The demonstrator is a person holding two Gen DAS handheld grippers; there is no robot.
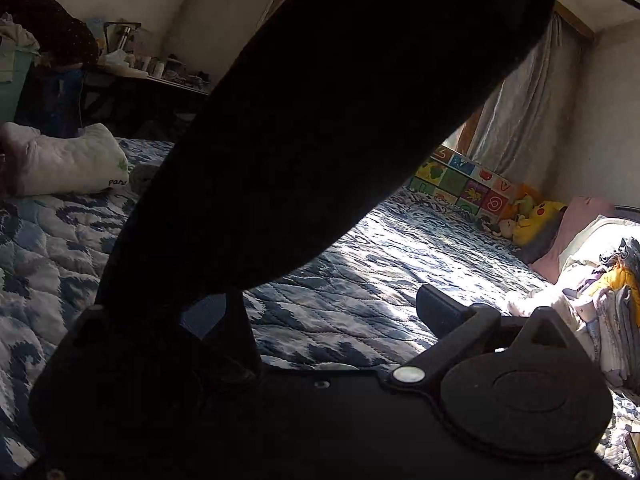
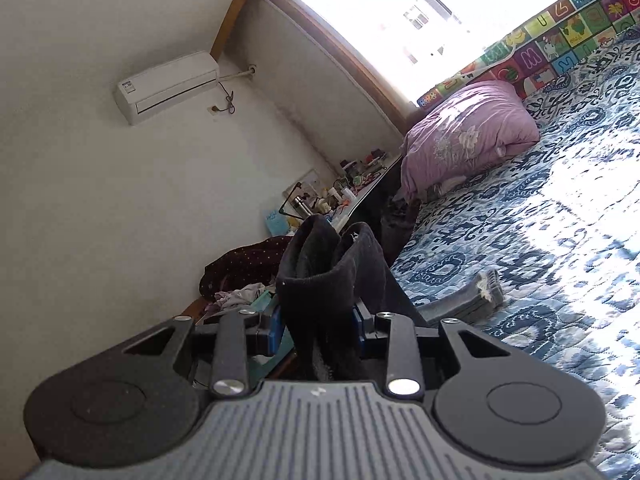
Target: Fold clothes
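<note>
Bed (image 2: 560, 216) first: blue patterned quilt, sunlit, pink pillow (image 2: 464, 136) at its far end, folded stack of clothes (image 1: 608, 300) at the right edge in my left view. Black garment (image 1: 320, 120) hangs across most of the left view, long axis running from upper right down to lower left, ending at my left tool (image 1: 320, 304). Its left finger is buried in the cloth, right finger (image 1: 440, 308) stands clear, so I can't tell if that tool is clamped or apart. Right tool (image 2: 320, 328) is clamped on a black sock (image 2: 332, 280), cuff end pointing away from me. Grey sock (image 2: 468, 300) lies flat on the quilt just right of that tool, long axis roughly left-right. Right tool is nearer it.
</note>
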